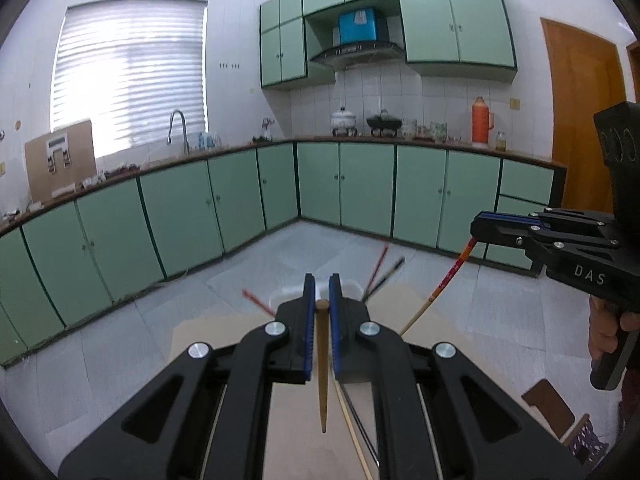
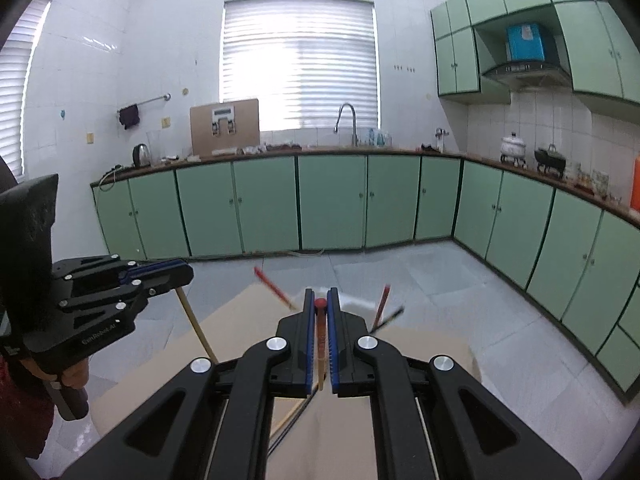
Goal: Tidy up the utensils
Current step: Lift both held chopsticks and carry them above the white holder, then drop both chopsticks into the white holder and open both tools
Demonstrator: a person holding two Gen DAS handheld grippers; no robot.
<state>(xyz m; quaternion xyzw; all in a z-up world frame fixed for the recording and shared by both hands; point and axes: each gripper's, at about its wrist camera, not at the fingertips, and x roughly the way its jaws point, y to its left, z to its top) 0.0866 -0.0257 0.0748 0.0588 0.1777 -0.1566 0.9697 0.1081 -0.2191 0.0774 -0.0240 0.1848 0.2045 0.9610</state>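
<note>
Chopsticks are clamped one per claw: a plain wooden chopstick [image 1: 322, 364] in the left gripper [image 1: 321, 300], a red-topped chopstick [image 2: 320, 328] in the right gripper [image 2: 320, 308], probably for sorting; a white holder [image 1: 288, 294] at twelve o'clock keeps others.

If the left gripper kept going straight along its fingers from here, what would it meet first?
Probably the white holder just past the tips of the left gripper, which is shut on a wooden chopstick. Depth is unclear; it might pass over the holder toward the floor.
</note>
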